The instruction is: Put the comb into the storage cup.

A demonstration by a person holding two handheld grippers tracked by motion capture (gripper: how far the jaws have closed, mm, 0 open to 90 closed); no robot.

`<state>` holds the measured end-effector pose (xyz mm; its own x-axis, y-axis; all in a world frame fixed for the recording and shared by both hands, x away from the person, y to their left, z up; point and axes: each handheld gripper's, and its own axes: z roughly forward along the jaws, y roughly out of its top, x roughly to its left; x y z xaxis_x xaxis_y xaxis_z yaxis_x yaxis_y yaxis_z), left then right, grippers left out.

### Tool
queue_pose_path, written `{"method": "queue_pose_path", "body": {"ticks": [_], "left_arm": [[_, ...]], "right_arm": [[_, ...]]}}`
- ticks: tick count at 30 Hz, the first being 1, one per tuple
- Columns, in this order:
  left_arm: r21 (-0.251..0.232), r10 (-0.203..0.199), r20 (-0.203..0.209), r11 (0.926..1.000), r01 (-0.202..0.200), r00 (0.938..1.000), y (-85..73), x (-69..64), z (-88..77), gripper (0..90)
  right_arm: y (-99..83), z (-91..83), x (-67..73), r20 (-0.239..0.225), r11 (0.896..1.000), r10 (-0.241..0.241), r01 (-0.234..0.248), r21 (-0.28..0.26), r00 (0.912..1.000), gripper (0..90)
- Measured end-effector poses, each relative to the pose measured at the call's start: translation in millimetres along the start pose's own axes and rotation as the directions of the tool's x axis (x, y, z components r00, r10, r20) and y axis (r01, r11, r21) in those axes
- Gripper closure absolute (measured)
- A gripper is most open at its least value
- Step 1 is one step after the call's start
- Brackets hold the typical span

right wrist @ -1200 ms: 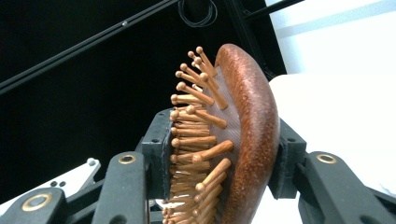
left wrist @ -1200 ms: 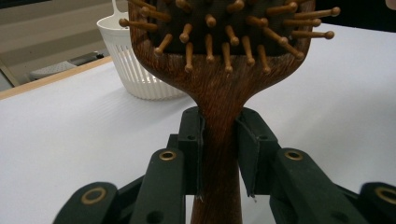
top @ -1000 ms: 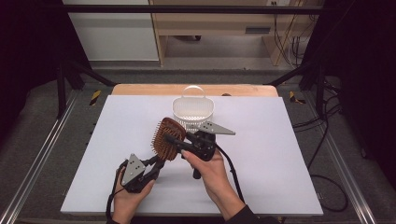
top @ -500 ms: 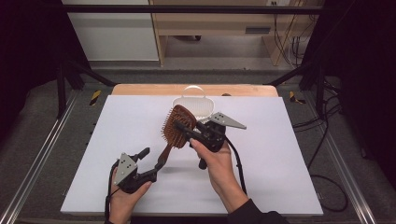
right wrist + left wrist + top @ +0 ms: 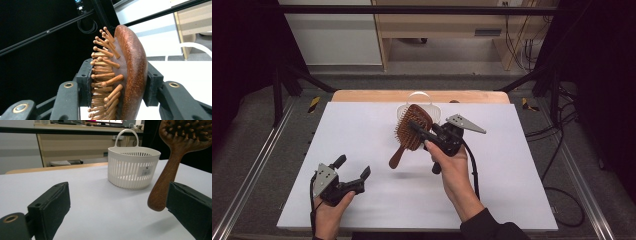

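Bristles of the brown wooden hairbrush [image 5: 412, 131] hide my right gripper [image 5: 418, 128] pads clamping its head, lifted before the half-hidden white slatted basket [image 5: 435, 111]; my left gripper [image 5: 352, 168] has just opened wide, empty, having released the handle.

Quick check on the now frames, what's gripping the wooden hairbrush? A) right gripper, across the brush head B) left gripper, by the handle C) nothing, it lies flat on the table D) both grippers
A: the right gripper is clamped across the head of the hairbrush, pads on its bristle side and back, while the left gripper stands open and apart, with nothing between its jaws.
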<state>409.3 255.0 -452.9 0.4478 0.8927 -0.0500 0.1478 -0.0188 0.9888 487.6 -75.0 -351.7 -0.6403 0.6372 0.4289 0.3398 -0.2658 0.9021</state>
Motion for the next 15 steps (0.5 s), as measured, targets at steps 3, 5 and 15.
{"method": "queue_pose_path", "body": {"ticks": [3,5,15], "left_arm": [[-0.006,0.004,-0.015,1.0000,-0.004,0.9999,-1.9,3.7,-0.4,5.5],[-0.011,0.004,-0.018,0.9999,-0.004,0.9998,-2.8,4.6,-0.2,5.5],[-0.005,0.017,-0.049,0.9998,-0.017,0.9987,-7.2,9.3,1.0,5.4]], "right_arm": [[3.5,-0.2,-2.0,0.008,1.000,-0.005,0.005,-0.004,1.0000,52.5],[6.4,-0.7,-2.7,0.012,1.000,-0.011,0.011,-0.005,0.9999,52.5],[22.2,0.2,-6.7,0.043,0.999,-0.002,0.004,-0.034,0.9991,52.4]]}}
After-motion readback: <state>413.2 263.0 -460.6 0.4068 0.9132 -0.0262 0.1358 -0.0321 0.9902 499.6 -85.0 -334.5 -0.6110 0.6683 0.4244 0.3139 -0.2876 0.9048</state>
